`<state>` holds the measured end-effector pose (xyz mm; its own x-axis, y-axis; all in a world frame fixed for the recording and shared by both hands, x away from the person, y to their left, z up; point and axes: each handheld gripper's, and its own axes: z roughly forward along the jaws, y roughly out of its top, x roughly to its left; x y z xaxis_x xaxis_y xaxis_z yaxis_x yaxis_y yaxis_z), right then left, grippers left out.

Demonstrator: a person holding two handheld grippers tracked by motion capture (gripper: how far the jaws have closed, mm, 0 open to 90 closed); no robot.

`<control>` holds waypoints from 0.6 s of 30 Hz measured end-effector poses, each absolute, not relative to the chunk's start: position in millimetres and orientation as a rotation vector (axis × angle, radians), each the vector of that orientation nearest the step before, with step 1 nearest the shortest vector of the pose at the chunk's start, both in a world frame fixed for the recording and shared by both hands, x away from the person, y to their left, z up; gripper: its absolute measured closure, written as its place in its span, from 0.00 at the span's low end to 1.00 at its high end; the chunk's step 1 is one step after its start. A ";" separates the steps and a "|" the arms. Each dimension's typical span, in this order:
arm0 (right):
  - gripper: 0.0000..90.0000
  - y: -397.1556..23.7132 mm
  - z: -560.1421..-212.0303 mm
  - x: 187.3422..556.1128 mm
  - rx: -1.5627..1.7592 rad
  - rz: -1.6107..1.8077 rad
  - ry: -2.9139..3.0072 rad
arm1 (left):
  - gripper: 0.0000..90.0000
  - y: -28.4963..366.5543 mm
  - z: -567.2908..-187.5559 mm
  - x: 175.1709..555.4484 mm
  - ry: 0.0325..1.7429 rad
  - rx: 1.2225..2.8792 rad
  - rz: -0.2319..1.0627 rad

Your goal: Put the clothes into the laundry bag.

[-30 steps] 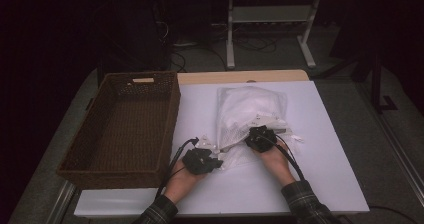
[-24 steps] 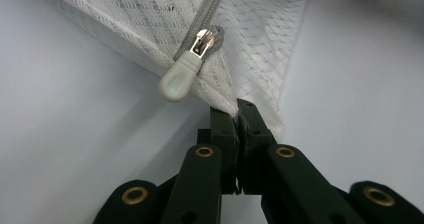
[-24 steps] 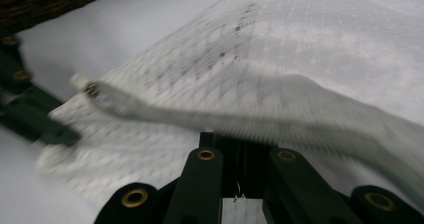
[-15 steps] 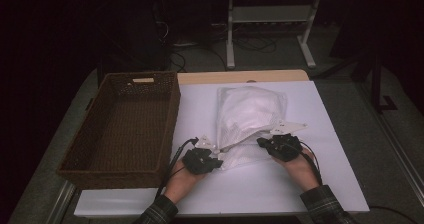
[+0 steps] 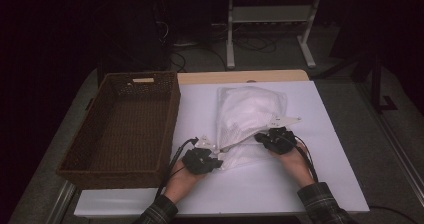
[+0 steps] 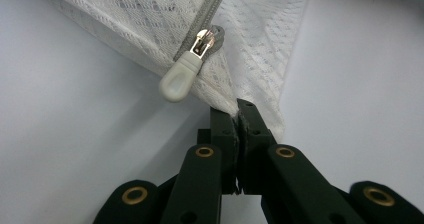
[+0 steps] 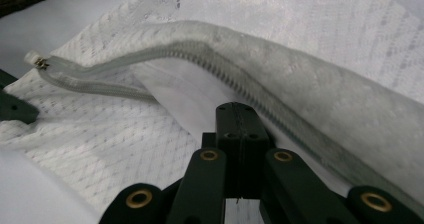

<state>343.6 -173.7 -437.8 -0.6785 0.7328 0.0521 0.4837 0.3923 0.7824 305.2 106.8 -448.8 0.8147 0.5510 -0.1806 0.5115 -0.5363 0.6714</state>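
High view: white mesh bag (image 5: pixel 250 119) lies flat on the white counter (image 5: pixel 330 184), mid-counter, just right of the wicker basket (image 5: pixel 125 129). Bag bulges with something white inside; contents not identifiable.

Zipper (image 7: pixel 235 64) runs along the bag's near edge — partly open in the right gripper view, its two sides parting toward the far end, where a small metal slider shows. Left gripper view has the slider close up, with a pale teardrop pull (image 6: pixel 180 76) hanging off it onto the mesh.

Left gripper (image 6: pixel 237 116): jaws pressed together on the mesh at the bag's corner, fabric pinched between the tips, just below the pull. In the high view this gripper (image 5: pixel 216 162) sits at the bag's near-left corner, the person's hand behind it.

Right gripper (image 7: pixel 241 111): jaws closed flat against each other, tips against the mesh right beside the zipper teeth. Whether any fabric is caught between them — cannot tell. In the high view it (image 5: pixel 260 138) is at the bag's near-right edge, cable trailing back along the hand.

Basket stands at the counter's left edge, dark brown. Plaid sleeves enter from the bottom. Beyond the counter, a dim floor with cables and a white metal stand (image 5: pixel 270 24).
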 end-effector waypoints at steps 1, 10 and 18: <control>1.00 -171.0 -439.6 346.9 1.065 1.167 2.355 | 0.97 106.9 -448.7 305.3 0.776 2.244 0.067; 1.00 -167.2 -445.9 357.5 1.092 1.162 2.346 | 0.97 107.0 -448.7 305.6 0.774 2.245 0.064; 1.00 -166.6 -446.8 362.8 1.121 1.161 2.333 | 0.97 106.8 -448.5 305.9 0.773 2.248 0.064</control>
